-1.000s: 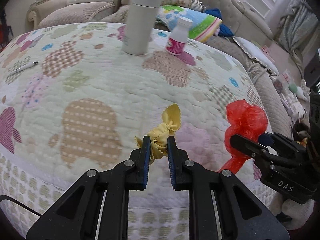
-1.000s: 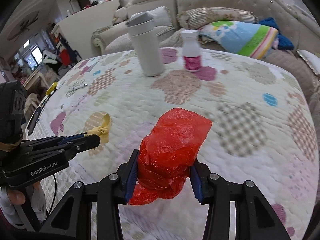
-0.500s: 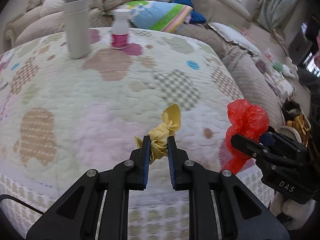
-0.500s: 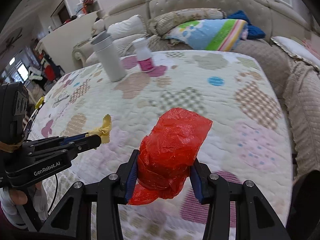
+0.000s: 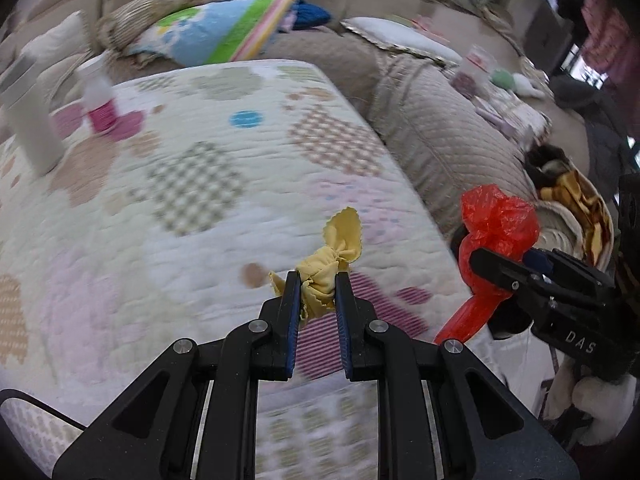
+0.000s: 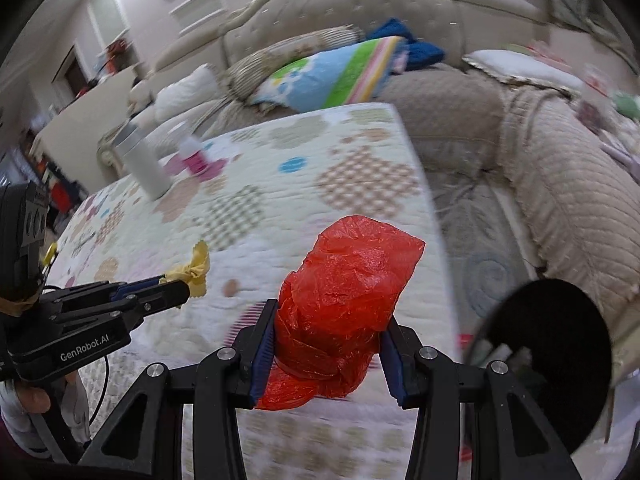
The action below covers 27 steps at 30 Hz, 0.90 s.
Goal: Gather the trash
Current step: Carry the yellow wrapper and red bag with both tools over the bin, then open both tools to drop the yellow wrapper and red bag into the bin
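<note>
My left gripper [image 5: 316,284] is shut on a crumpled yellow cloth scrap [image 5: 332,256], held above the quilted table's right front corner. It shows in the right wrist view [image 6: 176,280] at left, with the yellow scrap [image 6: 196,268] at its tip. My right gripper [image 6: 326,344] is shut on a crumpled red plastic bag [image 6: 344,304]. In the left wrist view the right gripper [image 5: 500,268] holds the red bag [image 5: 496,228] just past the table's right edge. A round black bin [image 6: 548,360] sits low at the right, with some trash inside.
The table has a patterned quilt [image 5: 192,184]. A white flask [image 6: 142,164] and a small pink-labelled bottle [image 6: 192,152] stand at its far left. Beige sofas [image 6: 568,184] with cushions wrap around behind and to the right. A basket with gold cloth [image 5: 576,200] sits by the sofa.
Both grippers have swung to the right with their loads, from over the table's middle to its right edge. The black bin has come into the right wrist view.
</note>
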{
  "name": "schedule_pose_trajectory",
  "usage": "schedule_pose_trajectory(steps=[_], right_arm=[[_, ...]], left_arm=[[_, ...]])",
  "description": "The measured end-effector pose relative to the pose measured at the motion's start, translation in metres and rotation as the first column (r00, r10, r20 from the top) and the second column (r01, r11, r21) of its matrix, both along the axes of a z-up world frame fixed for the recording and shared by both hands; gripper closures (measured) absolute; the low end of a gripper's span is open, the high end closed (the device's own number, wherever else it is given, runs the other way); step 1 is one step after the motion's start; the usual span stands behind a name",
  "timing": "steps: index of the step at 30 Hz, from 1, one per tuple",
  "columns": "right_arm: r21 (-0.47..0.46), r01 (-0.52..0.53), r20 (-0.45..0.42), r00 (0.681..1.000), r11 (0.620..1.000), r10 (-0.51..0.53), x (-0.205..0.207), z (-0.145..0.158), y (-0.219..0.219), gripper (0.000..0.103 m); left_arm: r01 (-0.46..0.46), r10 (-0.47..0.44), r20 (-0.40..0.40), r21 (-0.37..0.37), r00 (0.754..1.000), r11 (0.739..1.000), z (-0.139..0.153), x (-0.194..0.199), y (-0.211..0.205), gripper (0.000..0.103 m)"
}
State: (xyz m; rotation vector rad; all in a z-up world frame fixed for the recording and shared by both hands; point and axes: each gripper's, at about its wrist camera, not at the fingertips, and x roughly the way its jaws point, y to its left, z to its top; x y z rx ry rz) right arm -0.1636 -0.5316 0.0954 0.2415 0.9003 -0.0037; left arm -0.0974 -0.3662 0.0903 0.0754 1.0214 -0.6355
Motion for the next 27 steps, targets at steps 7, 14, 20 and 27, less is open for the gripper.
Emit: schedule_pose_trajectory(steps=[7, 14, 20, 27], right_arm=[[-0.011, 0.131, 0.000, 0.991, 0.991, -0.131, -0.034, 0.004, -0.066, 0.058], [-0.031, 0.245, -0.029, 0.969, 0.969, -0.246, -0.061, -0.005, -0.122, 0.058], [-0.054, 0.312, -0.054, 0.948, 0.949, -0.315, -0.074, -0.014, -0.155, 0.058], [-0.053, 0.335, -0.085, 0.937, 0.941, -0.339, -0.079, -0.029, -0.169, 0.058]], left_arm=[[0.103, -0.103, 0.000, 0.004, 0.995, 0.995, -0.001, -0.014, -0.065, 0.089], [0.193, -0.194, -0.036, -0.021, 0.980, 0.981, -0.007, -0.024, -0.121, 0.089], [0.247, -0.251, -0.081, -0.051, 0.965, 0.968, -0.015, -0.033, -0.161, 0.089], [0.270, -0.276, -0.105, -0.064, 0.956, 0.961, -0.023, -0.035, -0.188, 0.089]])
